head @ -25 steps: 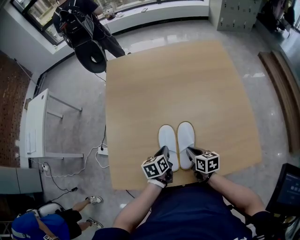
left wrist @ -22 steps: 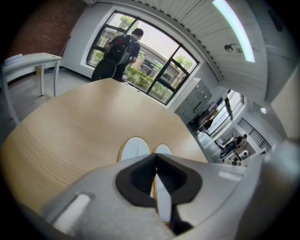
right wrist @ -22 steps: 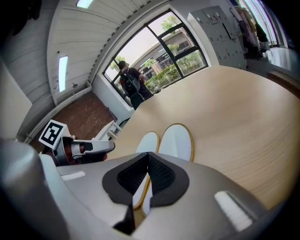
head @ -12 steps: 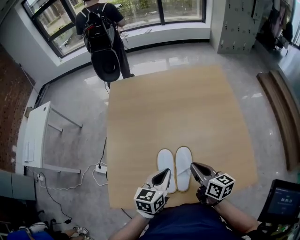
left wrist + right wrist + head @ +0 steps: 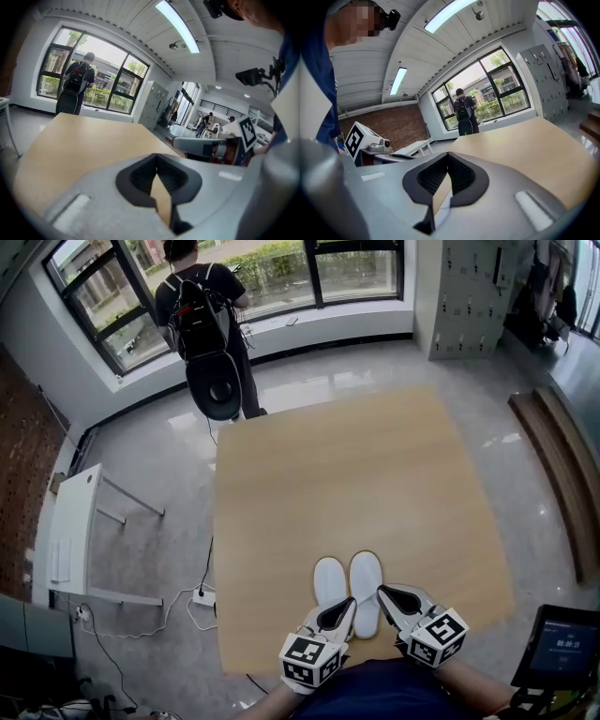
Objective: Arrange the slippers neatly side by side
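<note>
Two white slippers lie side by side, toes pointing away, near the front edge of the wooden table [image 5: 347, 474]: the left slipper [image 5: 328, 579] and the right slipper [image 5: 366, 576]. My left gripper [image 5: 341, 608] hovers at the left slipper's heel, jaws shut with nothing in them. My right gripper [image 5: 386, 594] sits just right of the right slipper's heel, also shut and empty. In the left gripper view the left gripper [image 5: 159, 180] shows only table through the slit. The right gripper [image 5: 445, 180] shows table and a white sliver through its slit.
A person with a backpack [image 5: 208, 324] stands beyond the table's far left corner, by the window. A white side table [image 5: 75, 521] and a power strip with cables [image 5: 202, 596] are on the floor at left. A wooden bench [image 5: 562, 474] runs along the right.
Both grippers drew back a little toward the table's near edge. The slippers stayed side by side. The person with the backpack walked away toward the window.
</note>
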`<state>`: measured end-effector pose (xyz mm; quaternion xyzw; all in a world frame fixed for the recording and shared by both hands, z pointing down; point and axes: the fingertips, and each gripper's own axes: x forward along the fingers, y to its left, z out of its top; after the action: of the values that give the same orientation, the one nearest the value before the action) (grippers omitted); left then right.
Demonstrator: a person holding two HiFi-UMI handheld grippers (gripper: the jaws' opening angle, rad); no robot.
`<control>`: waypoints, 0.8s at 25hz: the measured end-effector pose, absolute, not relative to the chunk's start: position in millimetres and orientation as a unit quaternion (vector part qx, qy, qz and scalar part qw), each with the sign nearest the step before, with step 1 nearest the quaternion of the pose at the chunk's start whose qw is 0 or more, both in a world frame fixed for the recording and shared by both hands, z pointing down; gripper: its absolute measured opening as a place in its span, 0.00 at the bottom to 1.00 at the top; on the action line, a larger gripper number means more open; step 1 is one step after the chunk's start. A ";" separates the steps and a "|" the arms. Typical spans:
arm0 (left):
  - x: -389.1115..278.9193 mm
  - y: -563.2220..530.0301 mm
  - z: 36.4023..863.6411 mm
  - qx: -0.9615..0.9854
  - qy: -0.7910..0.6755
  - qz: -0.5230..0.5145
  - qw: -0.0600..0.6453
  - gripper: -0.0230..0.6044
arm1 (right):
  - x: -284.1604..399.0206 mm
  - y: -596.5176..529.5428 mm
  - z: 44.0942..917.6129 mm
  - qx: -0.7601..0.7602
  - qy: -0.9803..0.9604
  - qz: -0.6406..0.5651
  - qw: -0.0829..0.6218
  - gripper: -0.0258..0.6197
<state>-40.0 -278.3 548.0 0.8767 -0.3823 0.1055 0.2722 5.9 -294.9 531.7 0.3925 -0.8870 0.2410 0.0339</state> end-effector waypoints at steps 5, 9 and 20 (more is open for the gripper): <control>-38.2 -281.1 549.0 0.878 -0.383 0.107 0.267 0.04 | 8.3 -292.9 534.3 0.393 -0.889 0.234 0.037 0.06; -37.5 -280.0 548.2 0.878 -0.381 0.107 0.269 0.04 | 7.3 -293.3 530.6 0.396 -0.888 0.228 0.041 0.06; -39.5 -280.2 549.5 0.876 -0.385 0.108 0.270 0.04 | 4.0 -292.3 529.6 0.391 -0.893 0.217 0.045 0.06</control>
<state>-39.5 -280.2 549.5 0.8760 -0.3852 0.1076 0.2697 4.0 -292.3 529.6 0.3907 -0.8933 0.2173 0.0454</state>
